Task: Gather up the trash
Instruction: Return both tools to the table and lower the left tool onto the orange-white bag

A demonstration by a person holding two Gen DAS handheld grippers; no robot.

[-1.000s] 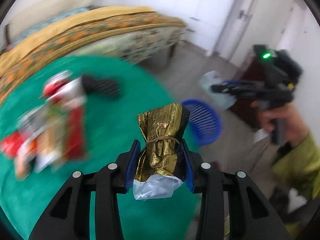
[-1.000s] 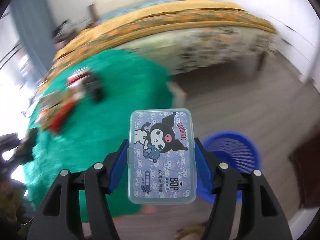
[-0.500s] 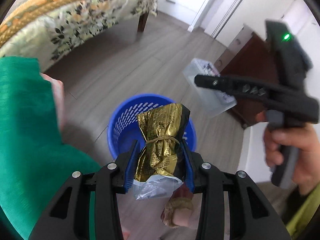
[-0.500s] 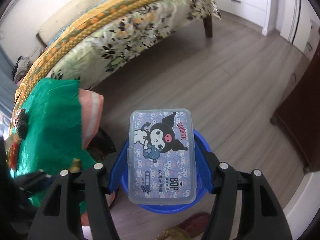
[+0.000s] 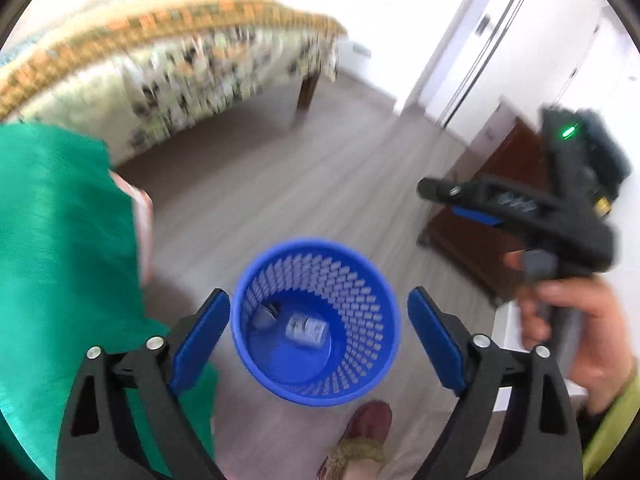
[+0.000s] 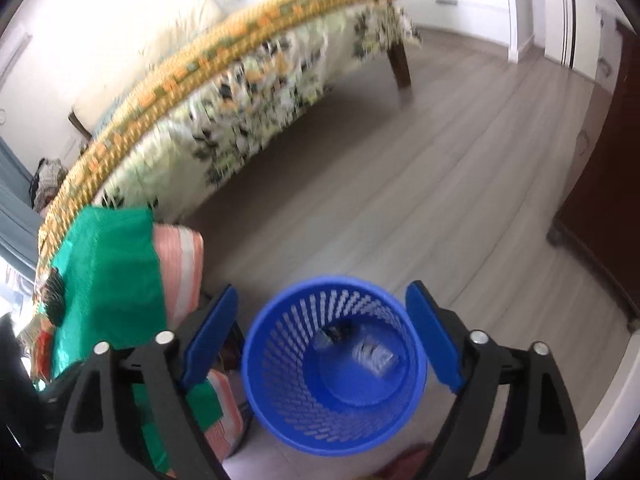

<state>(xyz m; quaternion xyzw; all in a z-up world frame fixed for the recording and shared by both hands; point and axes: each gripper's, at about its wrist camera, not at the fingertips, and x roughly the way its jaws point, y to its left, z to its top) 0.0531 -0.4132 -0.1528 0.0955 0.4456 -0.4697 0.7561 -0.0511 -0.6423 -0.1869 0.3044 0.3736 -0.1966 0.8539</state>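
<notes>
Blue mesh bin stands upright on the wood floor, mouth up, right below both my tools. Two blurry items lie on its bottom: a pale box, long axis roughly left-right, and a darker wrapper just left of it, orientation unclear. My left gripper is opening, jaws spread, nothing between. My right gripper is the same: opening, empty. Green cloth to the left.

The grey wood floor carries an upright blue basket beside a green-draped table.
</notes>
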